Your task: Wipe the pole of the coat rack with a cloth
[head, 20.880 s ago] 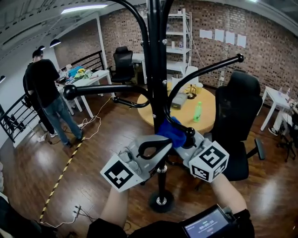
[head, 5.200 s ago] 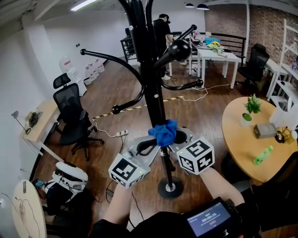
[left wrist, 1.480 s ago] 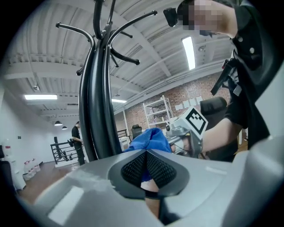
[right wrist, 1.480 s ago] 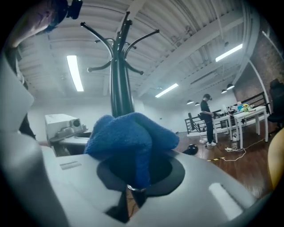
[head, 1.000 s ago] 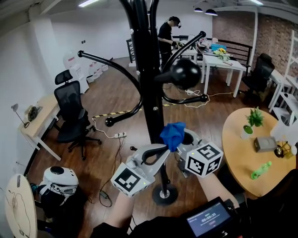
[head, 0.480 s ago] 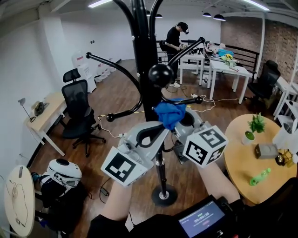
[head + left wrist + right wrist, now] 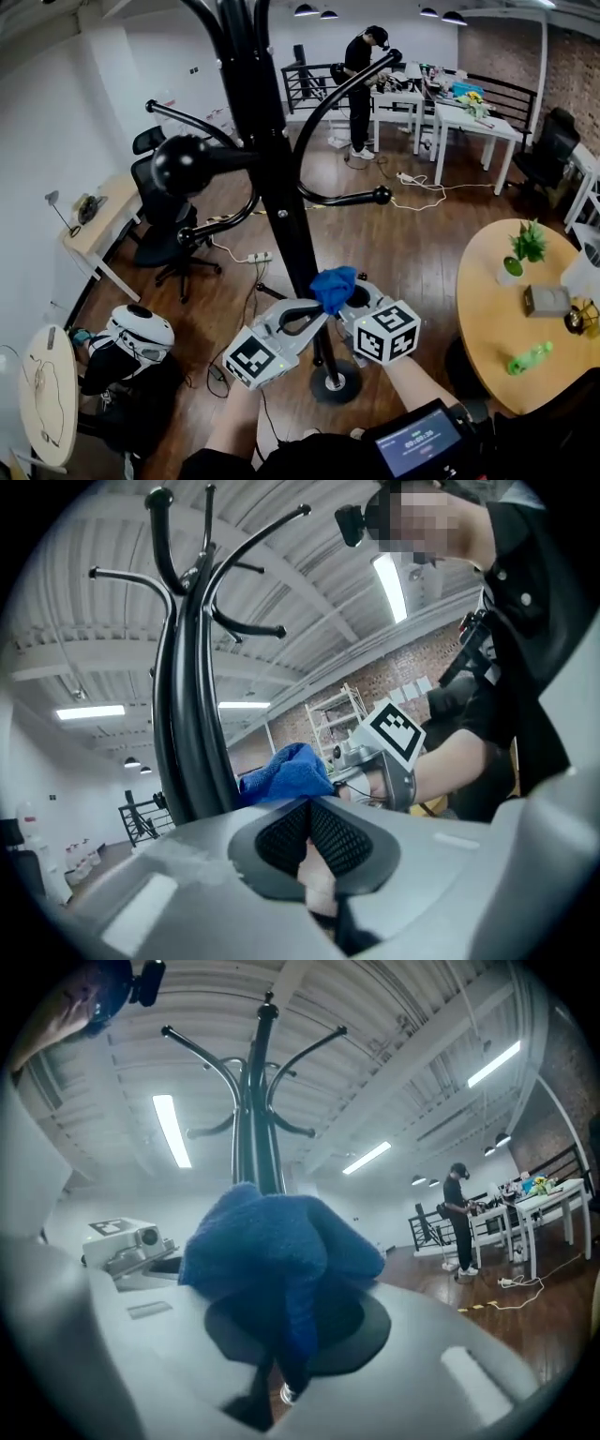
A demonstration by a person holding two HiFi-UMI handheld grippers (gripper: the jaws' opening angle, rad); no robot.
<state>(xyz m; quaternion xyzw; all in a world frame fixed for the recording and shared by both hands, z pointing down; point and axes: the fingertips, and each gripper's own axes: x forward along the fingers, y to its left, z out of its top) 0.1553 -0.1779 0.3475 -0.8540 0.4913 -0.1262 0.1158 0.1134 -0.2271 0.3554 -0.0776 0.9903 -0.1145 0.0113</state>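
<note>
The right hand-held gripper (image 7: 351,296) pinches a crumpled blue cloth (image 7: 333,286) at 3 o'clock of the black metal coat-rack pole (image 7: 279,211). The left hand-held gripper (image 7: 302,317) is closed and empty. I would press firmly and stroke slowly.

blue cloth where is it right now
Head view, low centre: the blue cloth is pinched in the right gripper, against the coat rack pole, with the left gripper just to its left.

Cool, even light comes from long ceiling lights (image 7: 171,1129), which glare white in both gripper views. The wood floor (image 7: 422,253) shows a soft sheen and faint shadows. Gripper views bend strongly and go black at the corners; the near blue cloth (image 7: 272,1241) is blurred, the head view sharp
</note>
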